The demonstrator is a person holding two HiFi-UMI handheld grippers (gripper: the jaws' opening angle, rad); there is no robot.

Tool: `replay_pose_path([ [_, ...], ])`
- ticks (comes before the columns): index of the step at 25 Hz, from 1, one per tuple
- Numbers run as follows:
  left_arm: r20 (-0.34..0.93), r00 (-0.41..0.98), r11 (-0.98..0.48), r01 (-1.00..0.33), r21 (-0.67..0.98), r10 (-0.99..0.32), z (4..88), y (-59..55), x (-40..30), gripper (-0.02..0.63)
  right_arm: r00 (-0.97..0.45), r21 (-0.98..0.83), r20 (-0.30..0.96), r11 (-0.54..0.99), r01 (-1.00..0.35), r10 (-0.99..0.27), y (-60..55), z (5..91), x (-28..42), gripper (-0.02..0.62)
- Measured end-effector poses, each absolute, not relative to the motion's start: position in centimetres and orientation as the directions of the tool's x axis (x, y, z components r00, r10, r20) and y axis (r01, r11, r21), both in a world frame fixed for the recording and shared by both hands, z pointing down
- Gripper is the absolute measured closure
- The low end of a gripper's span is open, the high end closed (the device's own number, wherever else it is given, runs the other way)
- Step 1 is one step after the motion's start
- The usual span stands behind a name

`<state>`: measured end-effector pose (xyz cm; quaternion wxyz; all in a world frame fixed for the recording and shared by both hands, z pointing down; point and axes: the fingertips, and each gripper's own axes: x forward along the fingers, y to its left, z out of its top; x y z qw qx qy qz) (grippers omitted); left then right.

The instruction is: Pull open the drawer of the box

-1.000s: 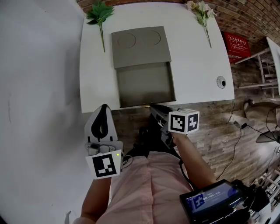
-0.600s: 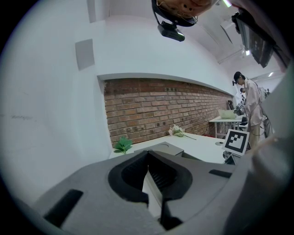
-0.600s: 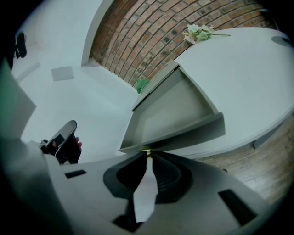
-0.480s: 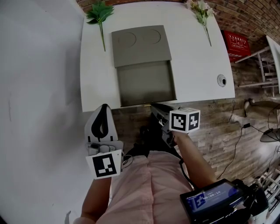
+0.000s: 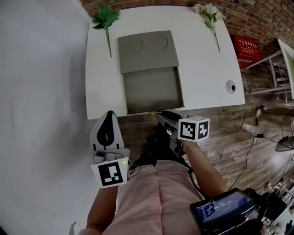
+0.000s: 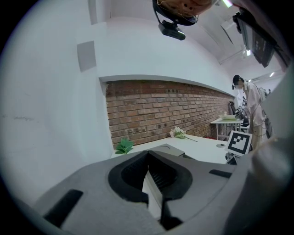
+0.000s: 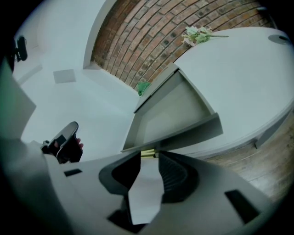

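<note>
A grey box (image 5: 148, 50) stands on the white table (image 5: 202, 69), and its drawer (image 5: 152, 89) is pulled out to the table's near edge. My right gripper (image 5: 161, 114) is at the drawer's front. In the right gripper view a small brass knob (image 7: 148, 153) sits between the tips of the right gripper (image 7: 148, 158). Its jaws have just been opening and stand apart from the knob. My left gripper (image 5: 109, 114) hangs shut off the table's left, holding nothing. The left gripper (image 6: 147, 158) shows its jaws closed together, with the box (image 6: 172, 149) beyond.
A green leafy sprig (image 5: 105, 16) lies left of the box and a white flower sprig (image 5: 209, 11) to its right. A round grommet (image 5: 230, 86) sits near the table's right edge. A red crate (image 5: 248, 46) stands on the floor, and a person (image 6: 250, 105) stands far back.
The head view has shifted slightly. The drawer and both grippers stay where they were.
</note>
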<state>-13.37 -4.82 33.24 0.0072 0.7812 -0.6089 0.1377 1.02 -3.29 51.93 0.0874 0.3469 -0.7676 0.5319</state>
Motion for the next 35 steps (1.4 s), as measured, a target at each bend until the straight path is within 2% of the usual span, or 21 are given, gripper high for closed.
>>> replay_pose_path([
  [8, 0.126, 0.217, -0.232, -0.966, -0.118, -0.968, 30.9, -4.5, -13.3, 0.595, -0.69, -0.678, 0.504, 0.258, -0.689, -0.519, -2.7, 48.4, 3.4, 0.472],
  [12, 0.078, 0.25, -0.255, -0.965, -0.066, -0.965, 26.9, -4.7, -11.7, 0.595, -0.663, -0.588, 0.42, 0.371, -0.719, -0.62, -4.2, 40.8, 3.2, 0.503],
  [18, -0.079, 0.259, -0.25, -0.962, -0.105, -0.963, 18.6, -6.6, -10.9, 0.595, -0.55, -0.249, 0.219, 0.499, -0.83, -0.806, -7.4, 27.7, 3.5, 0.569],
  [24, -0.149, 0.26, -0.239, -0.96, -0.146, -0.954, 14.9, -7.4, -10.2, 0.595, -0.47, -0.055, 0.101, 0.467, -0.883, -0.877, -7.9, 22.0, 4.0, 0.589],
  [35, -0.133, 0.281, -0.259, -0.952, -0.161, -0.95, 15.7, -6.2, -9.1, 0.595, -0.45, 0.01, 0.047, 0.451, -0.893, -0.892, -6.3, 21.5, 4.0, 0.592],
])
